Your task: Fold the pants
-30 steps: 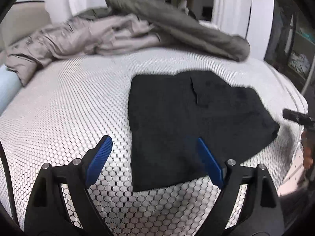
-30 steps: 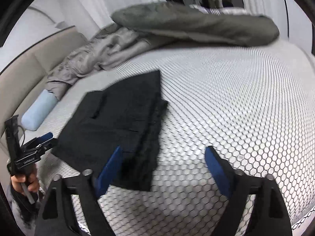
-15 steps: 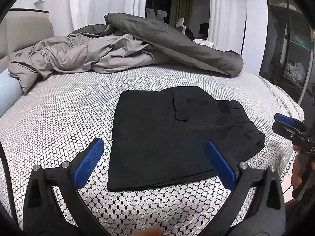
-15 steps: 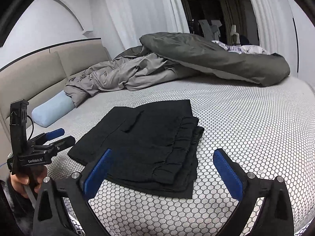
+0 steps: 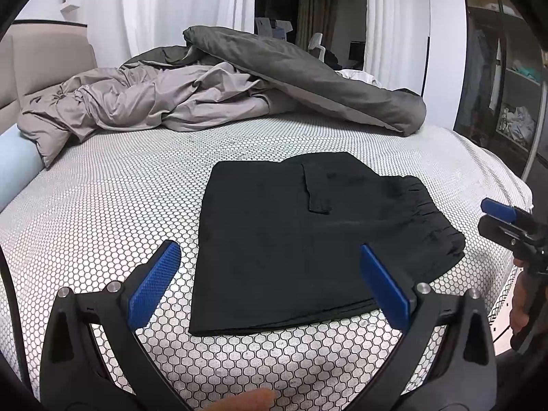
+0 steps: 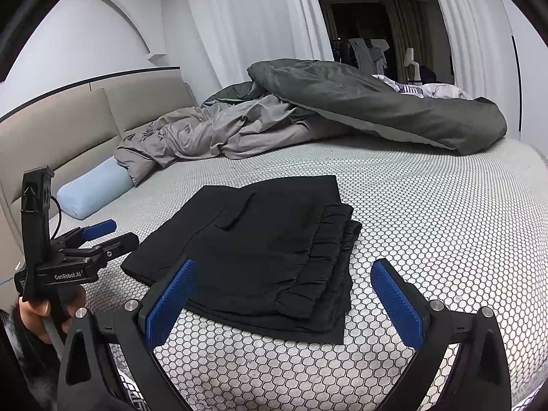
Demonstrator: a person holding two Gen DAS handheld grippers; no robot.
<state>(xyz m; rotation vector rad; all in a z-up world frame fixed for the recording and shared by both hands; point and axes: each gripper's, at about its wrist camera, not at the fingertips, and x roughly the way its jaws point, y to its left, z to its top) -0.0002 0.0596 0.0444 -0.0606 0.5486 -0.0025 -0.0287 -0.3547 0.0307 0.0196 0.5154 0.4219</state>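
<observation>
Two tongs — left, right — gape empty over folded pants; "GenRobot.AI" label.

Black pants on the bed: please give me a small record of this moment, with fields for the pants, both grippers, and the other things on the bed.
pants: black pants folded into a flat stack, lying on the bed, elastic waistband layers visible at one edge
left gripper: left gripper open, holding nothing, not touching the pants
right gripper: right gripper open, holding nothing, not touching the pants
bed cover: white with a hexagon pattern
other items: crumpled grey duvet at the far side; light blue bolster pillow by the headboard
task state: fold looks finished
</observation>
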